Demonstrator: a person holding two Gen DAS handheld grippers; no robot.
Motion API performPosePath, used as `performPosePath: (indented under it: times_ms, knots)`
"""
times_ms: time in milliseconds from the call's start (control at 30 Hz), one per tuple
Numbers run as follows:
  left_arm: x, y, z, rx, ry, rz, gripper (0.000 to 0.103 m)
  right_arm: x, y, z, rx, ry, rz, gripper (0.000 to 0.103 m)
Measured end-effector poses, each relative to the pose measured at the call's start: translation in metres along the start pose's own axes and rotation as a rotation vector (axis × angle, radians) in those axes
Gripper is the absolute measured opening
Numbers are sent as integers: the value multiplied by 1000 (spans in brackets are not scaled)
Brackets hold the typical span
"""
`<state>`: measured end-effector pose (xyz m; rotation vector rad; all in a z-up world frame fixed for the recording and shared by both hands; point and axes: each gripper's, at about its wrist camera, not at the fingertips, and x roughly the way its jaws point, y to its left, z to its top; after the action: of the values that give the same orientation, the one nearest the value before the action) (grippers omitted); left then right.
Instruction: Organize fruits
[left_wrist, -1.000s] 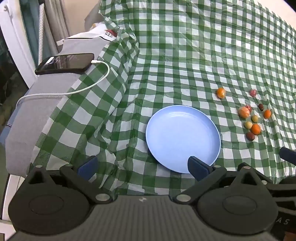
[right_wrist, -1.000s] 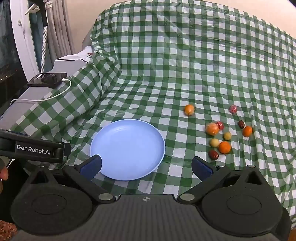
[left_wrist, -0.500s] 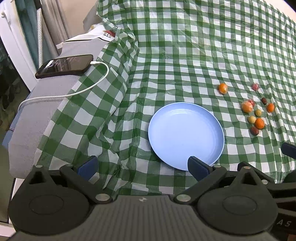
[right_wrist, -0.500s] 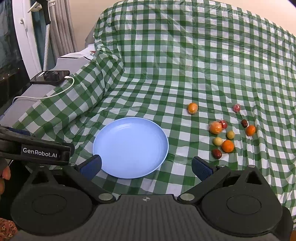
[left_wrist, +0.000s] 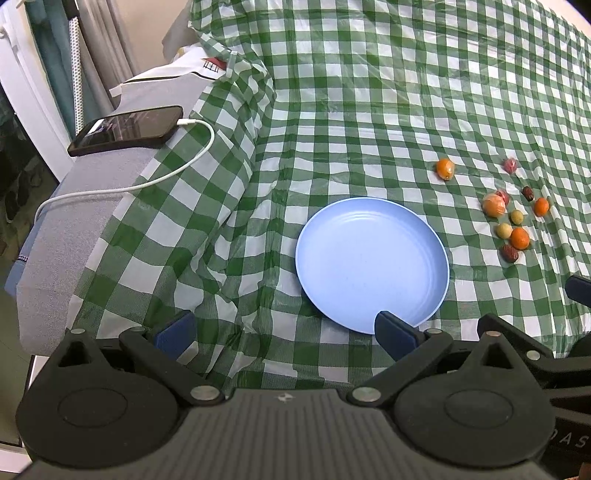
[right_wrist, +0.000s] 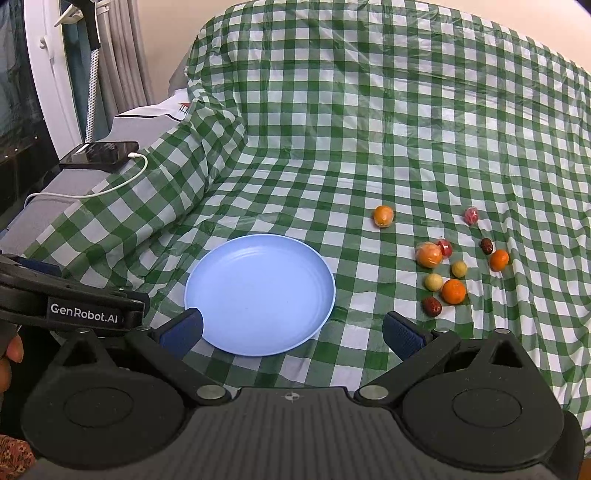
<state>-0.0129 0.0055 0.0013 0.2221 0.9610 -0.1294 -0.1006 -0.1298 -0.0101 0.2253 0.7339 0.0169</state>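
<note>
An empty light blue plate (left_wrist: 369, 258) (right_wrist: 258, 291) lies on a green checked cloth. Several small fruits lie to its right: an orange one alone (left_wrist: 445, 168) (right_wrist: 383, 216), a wrapped orange one (right_wrist: 428, 254), small oranges (right_wrist: 454, 291) (right_wrist: 499, 260), yellow balls (right_wrist: 433, 282), dark red dates (right_wrist: 431, 306) and a wrapped red one (right_wrist: 471, 216). My left gripper (left_wrist: 286, 330) is open and empty at the plate's near edge. My right gripper (right_wrist: 291, 332) is open and empty, also near the plate's front.
A black phone (left_wrist: 127, 129) with a white cable (left_wrist: 147, 181) lies on a grey surface at the left. Curtains and a white frame stand at the far left. The cloth is creased left of the plate. The left gripper body (right_wrist: 74, 306) shows in the right wrist view.
Both grippers have drifted slightly; the plate and fruits sit a little higher in both views. Nothing was grasped or moved.
</note>
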Motion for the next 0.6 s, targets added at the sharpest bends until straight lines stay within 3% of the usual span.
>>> performPosePath:
  times_ms: [600]
  knots:
    - [2,1,-2,1,4,3,103,2,-2,-3,4,11,14,103]
